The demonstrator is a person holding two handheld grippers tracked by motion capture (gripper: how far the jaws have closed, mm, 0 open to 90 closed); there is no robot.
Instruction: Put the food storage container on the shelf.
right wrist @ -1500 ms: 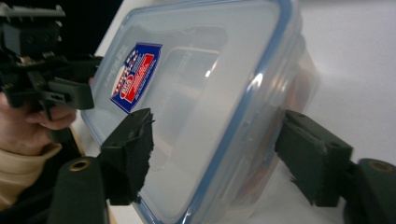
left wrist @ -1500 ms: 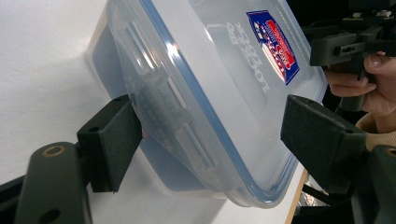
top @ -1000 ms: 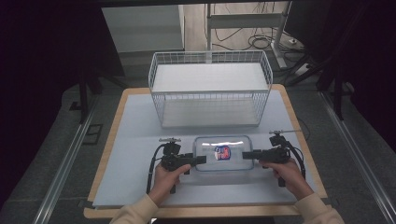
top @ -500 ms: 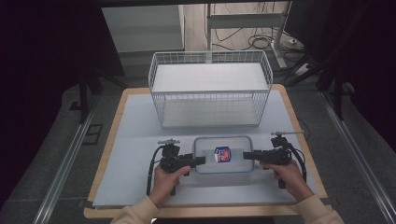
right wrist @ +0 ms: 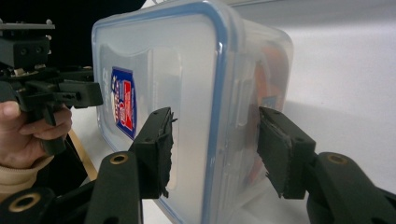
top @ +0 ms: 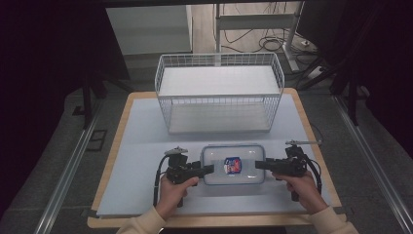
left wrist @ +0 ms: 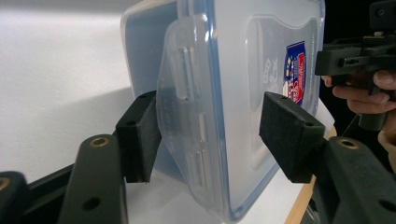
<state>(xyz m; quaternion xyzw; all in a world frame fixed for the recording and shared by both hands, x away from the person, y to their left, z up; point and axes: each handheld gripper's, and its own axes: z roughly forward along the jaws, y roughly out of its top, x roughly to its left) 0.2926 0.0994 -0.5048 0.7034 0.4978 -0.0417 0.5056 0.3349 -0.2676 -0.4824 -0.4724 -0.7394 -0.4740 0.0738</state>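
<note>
Plastic box (top: pixel 234 164) lies on a white table (top: pixel 146 146) before dark surroundings.

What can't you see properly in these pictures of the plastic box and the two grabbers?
- What is inside the box: right gripper view, only an orange blur behind the cloudy wall.
- The words on the lid sticker: high view, too small.
- Whether the left gripper pads already press the box: left gripper view, its jaws have just been closing around the side flap.
- The box's lower corner: left gripper view, cut off by the edge.
</note>
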